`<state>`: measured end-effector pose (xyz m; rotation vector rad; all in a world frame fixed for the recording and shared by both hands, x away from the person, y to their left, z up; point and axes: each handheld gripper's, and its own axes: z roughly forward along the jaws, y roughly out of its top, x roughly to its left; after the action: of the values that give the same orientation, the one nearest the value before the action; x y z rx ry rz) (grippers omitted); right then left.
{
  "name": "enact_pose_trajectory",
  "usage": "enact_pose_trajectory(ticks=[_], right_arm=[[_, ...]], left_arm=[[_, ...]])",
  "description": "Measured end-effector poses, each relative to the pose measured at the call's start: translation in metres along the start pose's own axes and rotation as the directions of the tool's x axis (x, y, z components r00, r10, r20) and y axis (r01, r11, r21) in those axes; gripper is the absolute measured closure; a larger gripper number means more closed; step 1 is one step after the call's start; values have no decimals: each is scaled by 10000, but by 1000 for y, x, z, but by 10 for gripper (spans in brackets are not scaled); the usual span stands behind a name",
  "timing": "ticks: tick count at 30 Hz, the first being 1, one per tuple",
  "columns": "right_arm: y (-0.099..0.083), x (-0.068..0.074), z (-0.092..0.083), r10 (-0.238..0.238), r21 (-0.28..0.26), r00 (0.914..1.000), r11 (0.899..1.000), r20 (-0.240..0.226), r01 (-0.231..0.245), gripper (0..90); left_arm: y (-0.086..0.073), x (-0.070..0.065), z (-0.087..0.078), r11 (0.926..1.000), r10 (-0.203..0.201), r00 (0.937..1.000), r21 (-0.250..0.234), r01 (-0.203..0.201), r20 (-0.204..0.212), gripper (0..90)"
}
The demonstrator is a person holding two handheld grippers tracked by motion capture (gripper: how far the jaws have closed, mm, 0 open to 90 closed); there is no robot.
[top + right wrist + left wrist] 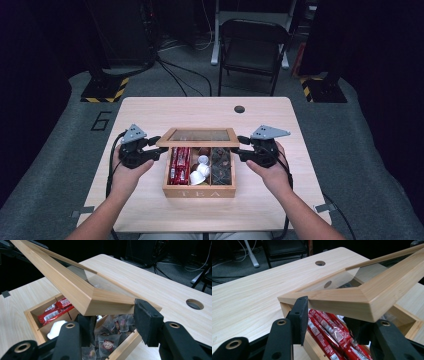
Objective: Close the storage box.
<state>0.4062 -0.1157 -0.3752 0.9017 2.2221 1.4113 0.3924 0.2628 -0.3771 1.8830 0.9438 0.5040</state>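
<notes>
One wooden tea box (199,191) stands on one wooden table (150,112), with one glass-paned lid (199,136) and three compartments. Two grippers are at it, the left gripper (150,152) and the right gripper (246,150), and one folding chair (252,47) stands beyond the table. The table has one round hole (239,109); the red sachets (179,165), white pods (200,172) and clear tea bags (221,167) are too heaped to count.

Lid (367,302) far end cut off by frame edge, red packets (329,340) partly hidden under it
</notes>
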Motion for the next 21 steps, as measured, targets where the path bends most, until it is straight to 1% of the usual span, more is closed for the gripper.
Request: enact_pose_trajectory(ticks=[4,6,7,11,13,17,19,20,21], right_arm=[[-6,3,0,18,43,10000,10000,30,-18,522],[-10,5,0,47,80,10000,10000,42,-48,518],[-11,5,0,-22,88,10000,10000,42,22,516],[-20,9,0,128,110,9999,9999,25,-128,506],[-25,10,1,211,96,9998,9997,29,-211,505],[-32,13,1,111,152,9999,9998,112,-112,506],[-36,15,1,197,161,9998,9997,106,-198,506],[-39,16,2,313,154,9995,9994,85,-314,506],[-41,16,2,285,122,9996,9995,52,-286,505]], left_arm=[[-7,-2,0,9999,-100,9999,-95,100,5,535],[-11,-4,-1,9999,-122,9999,-55,123,48,533],[-13,-4,-1,9999,-113,9999,-39,113,67,533],[-22,-7,-1,9999,-103,9999,8,103,119,534],[-25,-8,-1,10000,-32,9999,43,32,102,533],[-34,-9,0,9999,-142,9997,3,142,190,532],[-38,-10,0,9998,-177,9996,25,177,227,531],[-40,-11,0,9998,-174,9996,6,174,230,531],[-42,-11,1,9998,-198,9995,-28,199,256,530]])
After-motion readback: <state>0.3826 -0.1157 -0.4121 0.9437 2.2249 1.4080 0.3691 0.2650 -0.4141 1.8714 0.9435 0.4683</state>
